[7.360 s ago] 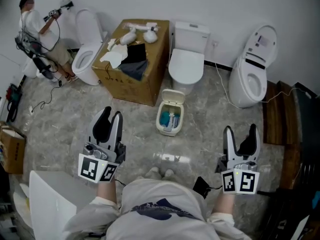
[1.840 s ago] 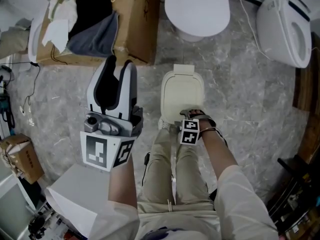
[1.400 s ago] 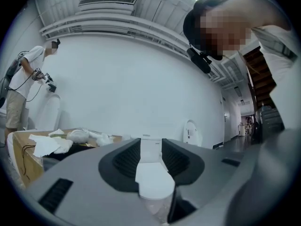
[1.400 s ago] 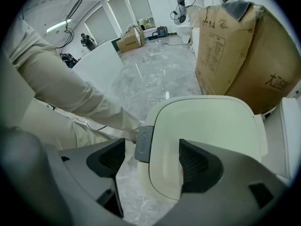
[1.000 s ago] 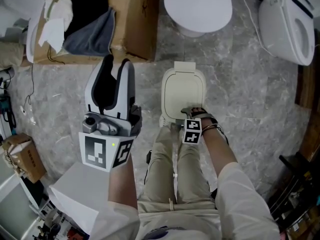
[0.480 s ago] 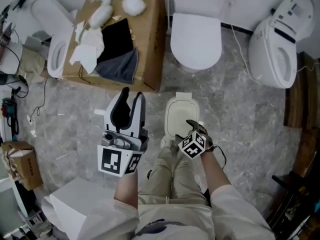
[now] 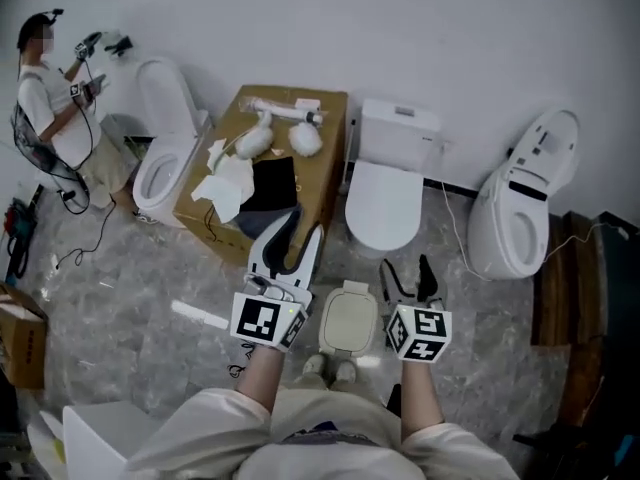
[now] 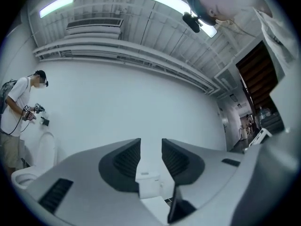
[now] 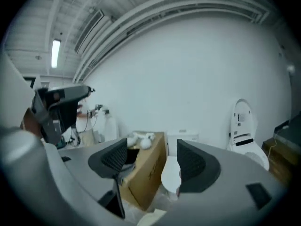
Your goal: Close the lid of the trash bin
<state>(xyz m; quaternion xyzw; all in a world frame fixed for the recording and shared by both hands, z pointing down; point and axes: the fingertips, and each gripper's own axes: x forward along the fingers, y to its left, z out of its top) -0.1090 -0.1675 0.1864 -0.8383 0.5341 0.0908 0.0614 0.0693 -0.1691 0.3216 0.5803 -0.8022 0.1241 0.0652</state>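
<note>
Both grippers have lifted away from the trash bin (image 7: 348,320), which now sits below and between them with its lid lying flat and shut. The right gripper (image 7: 405,268), lately down at the lid, has just narrowed its jaws a little, yet they stand spread and empty. The left gripper (image 7: 297,230) is parted and empty too. Beyond them stand a cardboard box (image 7: 300,183) and a toilet (image 7: 385,193). The task looks done.
</note>
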